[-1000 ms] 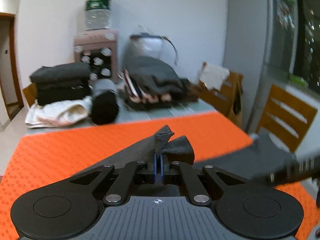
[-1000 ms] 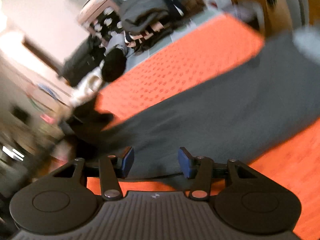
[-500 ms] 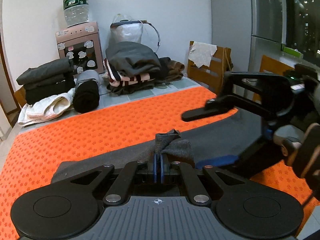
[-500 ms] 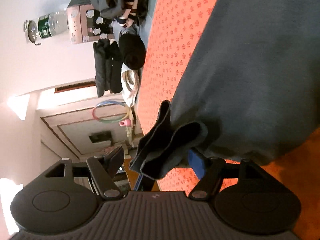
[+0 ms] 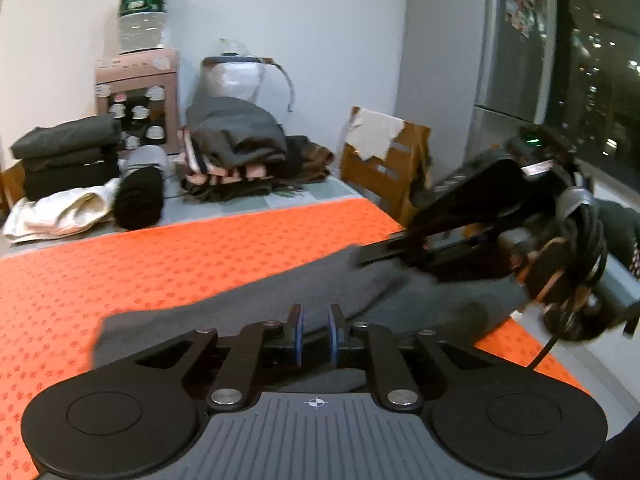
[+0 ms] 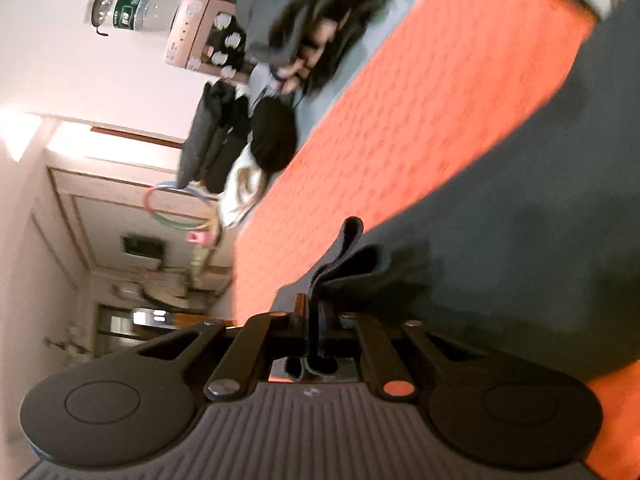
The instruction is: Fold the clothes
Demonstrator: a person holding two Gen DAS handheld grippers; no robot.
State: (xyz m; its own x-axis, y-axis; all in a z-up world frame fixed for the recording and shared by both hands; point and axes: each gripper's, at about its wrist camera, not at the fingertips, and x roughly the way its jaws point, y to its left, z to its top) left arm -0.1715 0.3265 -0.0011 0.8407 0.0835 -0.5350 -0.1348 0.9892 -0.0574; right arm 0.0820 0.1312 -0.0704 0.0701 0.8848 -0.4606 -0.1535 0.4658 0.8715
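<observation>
A dark grey garment lies spread on the orange mat. My left gripper hovers over its near edge. Its jaws are opening, with a narrow gap and no cloth between the blue pads. From the right, my right gripper reaches onto the garment's far edge. In the right wrist view, which is rolled sideways, the right gripper is shut on a bunched fold of the garment. The fold sticks up past the fingers over the mat.
At the table's back stand a stack of dark folded clothes, a white cloth, a black roll and a heap of mixed clothes. A wooden chair and a fridge are to the right.
The left gripper has let go of the cloth corner that it pinched and its jaws have parted. The right gripper, open before, has closed on that bunched corner.
</observation>
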